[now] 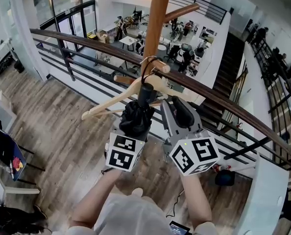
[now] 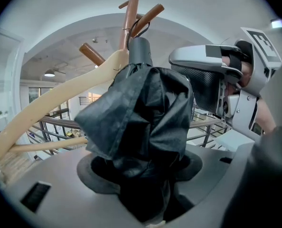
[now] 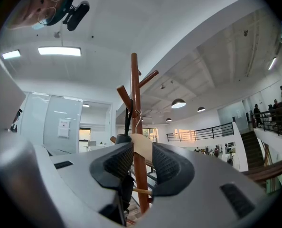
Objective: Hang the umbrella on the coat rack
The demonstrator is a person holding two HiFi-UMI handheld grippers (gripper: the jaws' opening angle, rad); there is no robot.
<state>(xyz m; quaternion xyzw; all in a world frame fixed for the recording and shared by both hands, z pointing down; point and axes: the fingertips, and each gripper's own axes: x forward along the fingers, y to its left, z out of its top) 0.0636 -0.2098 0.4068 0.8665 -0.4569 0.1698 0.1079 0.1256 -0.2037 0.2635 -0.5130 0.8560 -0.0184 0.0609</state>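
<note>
At 12 o'clock in the head view, hard against a balcony railing (image 1: 224,104), stands the wooden coat rack (image 1: 157,13), pole upright, pegs angling upward off it. Pale wooden hanger (image 1: 121,98) hangs from a lower peg (image 1: 160,65) close to the pole; its long arm slopes down toward 8 o'clock. Folded black umbrella (image 1: 135,116) sits just below that peg with its handle end up. Its thin black strap (image 1: 145,72) runs up from the handle to the peg, and in the right gripper view the strap (image 3: 128,120) reaches the crotch where peg meets pole, apparently looped over it. Left gripper (image 1: 131,131) is at 6 o'clock of the umbrella. Left gripper view shows its jaws clamped on the bunched black canopy (image 2: 141,122), cloth filling the gap and spilling over both pads, with the hanger (image 2: 51,108) off at 9 o'clock and the rack (image 2: 130,13) at 12 behind. Right gripper (image 1: 177,109) lies just beside the umbrella at its 3 o'clock, roughly level, aimed at the rack. Its jaws stand apart with nothing pinched; through the gap (image 3: 142,163) show the hanger's middle (image 3: 142,148) and the rack pole (image 3: 134,89), and I cannot tell whether either pad touches the hanger. Person's forearms enter from 6 o'clock.
</note>
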